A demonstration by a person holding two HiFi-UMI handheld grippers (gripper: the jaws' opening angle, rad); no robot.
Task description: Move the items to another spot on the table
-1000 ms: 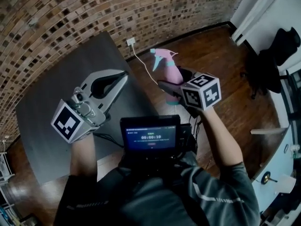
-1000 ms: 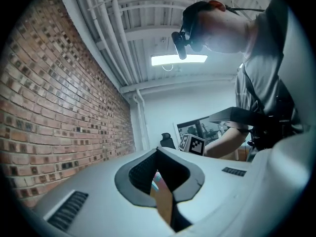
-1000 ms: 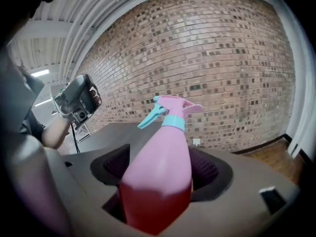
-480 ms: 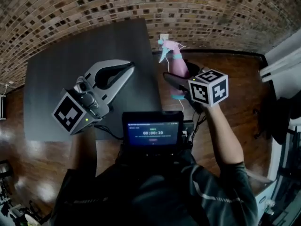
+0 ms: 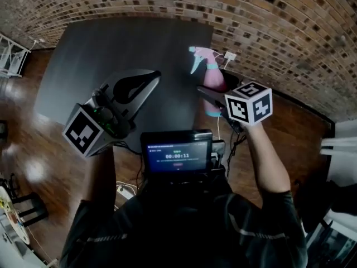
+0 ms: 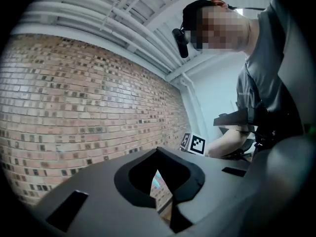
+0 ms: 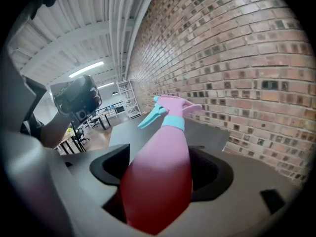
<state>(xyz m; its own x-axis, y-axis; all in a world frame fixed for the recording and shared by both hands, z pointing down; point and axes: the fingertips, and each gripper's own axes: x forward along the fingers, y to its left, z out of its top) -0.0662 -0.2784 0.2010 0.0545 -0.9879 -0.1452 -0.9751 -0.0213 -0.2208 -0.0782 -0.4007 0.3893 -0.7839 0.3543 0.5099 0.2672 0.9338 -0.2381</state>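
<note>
A pink spray bottle [image 5: 212, 84] with a teal trigger and collar sits upright-tilted between the jaws of my right gripper [image 5: 215, 98], which is shut on its body; in the right gripper view the spray bottle [image 7: 160, 174] fills the gap between the jaws. It hangs over the right edge of the dark grey table [image 5: 111, 43]. My left gripper [image 5: 151, 77] hovers over the table's near edge, jaws shut with the tips together and nothing held. In the left gripper view my left gripper [image 6: 159, 181] points up at the brick wall.
A brick wall [image 5: 268, 15] runs behind the table, with a socket and white cable [image 5: 229, 56] near the bottle. A small screen [image 5: 176, 156] hangs at my chest. Wooden floor surrounds the table; a white rack [image 5: 14, 52] stands far left.
The head view has swung, so the table now lies centred ahead. Both grippers keep their pose, the right one still shut on the bottle, now at the table's right edge.
</note>
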